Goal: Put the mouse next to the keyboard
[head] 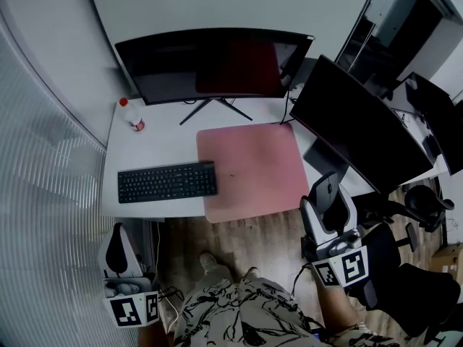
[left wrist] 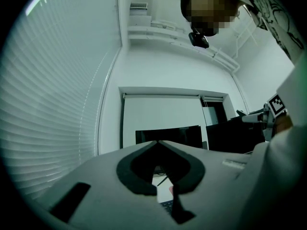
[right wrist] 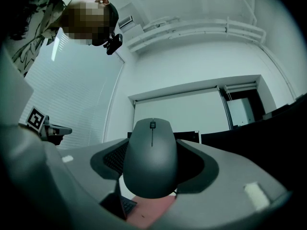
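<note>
A dark grey mouse [head: 329,191] stands between the jaws of my right gripper [head: 330,202], which is shut on it just off the desk's front right corner. In the right gripper view the mouse [right wrist: 151,157] fills the gap between the jaws, wheel end up. The black keyboard [head: 167,181] lies at the front left of the white desk [head: 155,144], its right end against a pink mat [head: 249,168]. My left gripper [head: 118,250] hangs below the desk's front left edge; its jaw tips meet in the left gripper view [left wrist: 158,145], with nothing between them.
A wide monitor [head: 213,65] stands at the back of the desk and a second one [head: 358,129] at its right. A bottle with a red cap [head: 132,116] is at the back left. Black office chairs [head: 405,215] stand right, window blinds [head: 43,194] left.
</note>
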`<control>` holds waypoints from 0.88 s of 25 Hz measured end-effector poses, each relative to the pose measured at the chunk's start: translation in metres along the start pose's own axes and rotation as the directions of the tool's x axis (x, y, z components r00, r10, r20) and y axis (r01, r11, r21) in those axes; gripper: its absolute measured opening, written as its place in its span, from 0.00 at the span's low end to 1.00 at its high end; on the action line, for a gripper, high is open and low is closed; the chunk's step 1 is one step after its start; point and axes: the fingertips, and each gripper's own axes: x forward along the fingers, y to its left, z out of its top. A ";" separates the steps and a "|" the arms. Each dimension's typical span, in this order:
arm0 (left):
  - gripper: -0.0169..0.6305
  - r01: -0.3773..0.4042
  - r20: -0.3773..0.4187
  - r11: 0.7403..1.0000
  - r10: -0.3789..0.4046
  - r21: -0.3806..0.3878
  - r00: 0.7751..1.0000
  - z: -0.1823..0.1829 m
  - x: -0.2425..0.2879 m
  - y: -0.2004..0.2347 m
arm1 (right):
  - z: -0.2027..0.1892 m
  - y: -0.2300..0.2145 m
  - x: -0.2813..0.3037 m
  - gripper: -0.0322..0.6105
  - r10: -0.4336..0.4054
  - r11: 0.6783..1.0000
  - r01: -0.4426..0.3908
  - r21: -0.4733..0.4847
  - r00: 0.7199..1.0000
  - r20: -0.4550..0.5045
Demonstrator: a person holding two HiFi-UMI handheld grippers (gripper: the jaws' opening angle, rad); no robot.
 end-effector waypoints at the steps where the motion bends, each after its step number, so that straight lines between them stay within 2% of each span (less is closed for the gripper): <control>1: 0.02 0.007 0.004 1.000 -0.007 0.000 1.000 0.001 0.003 0.006 | 0.001 0.004 0.004 0.52 -0.006 1.000 0.006 -0.003 1.000 0.004; 10: 0.02 0.070 0.008 0.998 -0.070 0.003 0.998 -0.002 0.027 0.041 | -0.002 0.032 0.022 0.52 -0.056 0.998 0.056 -0.016 0.998 -0.010; 17: 0.02 0.138 0.014 0.990 -0.138 0.006 0.990 -0.006 0.052 0.032 | -0.010 0.025 0.041 0.52 -0.064 0.998 0.063 -0.020 0.997 -0.032; 22: 0.02 0.111 0.033 0.994 -0.110 -0.008 0.993 -0.004 0.075 0.035 | -0.008 0.012 0.069 0.52 -0.049 0.998 0.048 -0.026 0.999 -0.005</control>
